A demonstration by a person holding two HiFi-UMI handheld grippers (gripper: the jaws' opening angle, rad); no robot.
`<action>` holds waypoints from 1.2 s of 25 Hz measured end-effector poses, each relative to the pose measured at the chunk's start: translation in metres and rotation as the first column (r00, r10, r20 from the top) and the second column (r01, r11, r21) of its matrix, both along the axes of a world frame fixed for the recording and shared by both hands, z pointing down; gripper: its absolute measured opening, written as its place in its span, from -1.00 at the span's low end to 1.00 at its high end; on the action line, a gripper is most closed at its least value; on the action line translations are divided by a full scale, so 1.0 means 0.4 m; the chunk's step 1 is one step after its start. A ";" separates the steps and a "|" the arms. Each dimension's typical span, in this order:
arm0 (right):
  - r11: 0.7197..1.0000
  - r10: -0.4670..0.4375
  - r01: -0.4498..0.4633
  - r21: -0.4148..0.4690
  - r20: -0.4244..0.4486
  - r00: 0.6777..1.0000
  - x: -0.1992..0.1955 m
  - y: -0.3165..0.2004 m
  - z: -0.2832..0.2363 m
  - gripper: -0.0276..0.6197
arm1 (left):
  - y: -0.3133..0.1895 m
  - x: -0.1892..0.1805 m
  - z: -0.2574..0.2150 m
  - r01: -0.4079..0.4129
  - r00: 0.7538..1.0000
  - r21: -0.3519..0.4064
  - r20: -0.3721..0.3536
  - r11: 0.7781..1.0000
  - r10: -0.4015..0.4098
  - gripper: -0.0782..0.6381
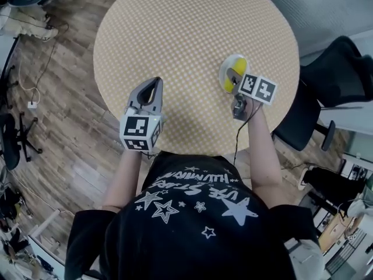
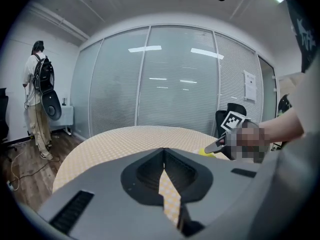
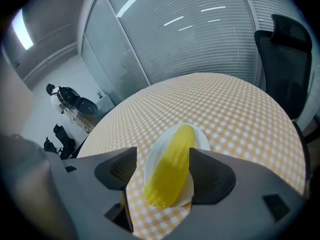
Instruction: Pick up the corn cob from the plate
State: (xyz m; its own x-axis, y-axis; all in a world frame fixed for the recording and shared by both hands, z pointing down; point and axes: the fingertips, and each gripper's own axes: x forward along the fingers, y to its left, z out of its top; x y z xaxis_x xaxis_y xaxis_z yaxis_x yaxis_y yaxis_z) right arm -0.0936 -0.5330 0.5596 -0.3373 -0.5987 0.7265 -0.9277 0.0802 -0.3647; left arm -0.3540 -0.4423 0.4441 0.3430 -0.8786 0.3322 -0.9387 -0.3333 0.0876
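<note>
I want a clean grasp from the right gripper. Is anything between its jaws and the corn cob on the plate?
Nothing visible. The right gripper has its jaws wide apart, and the corn cob on its white plate shows directly between them; only bare checked table surrounds the plate.

Dressed in black short-sleeved T-shirt [image 1: 198,232] printed with white stars and lettering. Equipped with grey left hand-held gripper [image 1: 152,85] and right hand-held gripper [image 1: 234,81], each bearing a white cube [image 1: 140,133] of black square markers; thin black cable [image 1: 236,142] under the right.
</note>
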 end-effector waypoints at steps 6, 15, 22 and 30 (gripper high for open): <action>0.995 0.050 -0.058 -0.086 -0.099 0.994 0.009 -0.030 0.064 0.01 | -0.037 -0.035 0.022 -0.031 0.999 -0.019 -0.020 0.999 0.030 -0.76; 0.974 0.052 -0.092 -0.208 -0.188 0.981 0.026 -0.047 0.140 0.01 | -0.069 -0.038 0.045 -0.078 0.996 -0.035 -0.043 0.996 0.076 -0.76; 0.959 0.069 -0.144 -0.244 -0.290 0.955 0.031 -0.044 0.161 0.00 | -0.077 -0.064 0.066 -0.103 0.994 -0.051 -0.037 0.993 0.101 -0.76; 0.974 0.025 -0.090 -0.209 -0.295 0.955 0.037 -0.043 0.156 -0.07 | -0.068 -0.029 0.065 -0.146 0.989 -0.055 -0.013 0.988 0.146 -0.76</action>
State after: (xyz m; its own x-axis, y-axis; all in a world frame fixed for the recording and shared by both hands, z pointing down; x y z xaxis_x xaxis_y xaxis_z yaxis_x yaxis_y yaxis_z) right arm -0.0790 -0.5502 0.6220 -0.0638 -0.4270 0.9020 -0.9961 -0.0275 -0.0835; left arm -0.3654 -0.4696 0.4703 0.4692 -0.7991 0.3759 -0.8795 -0.4610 0.1178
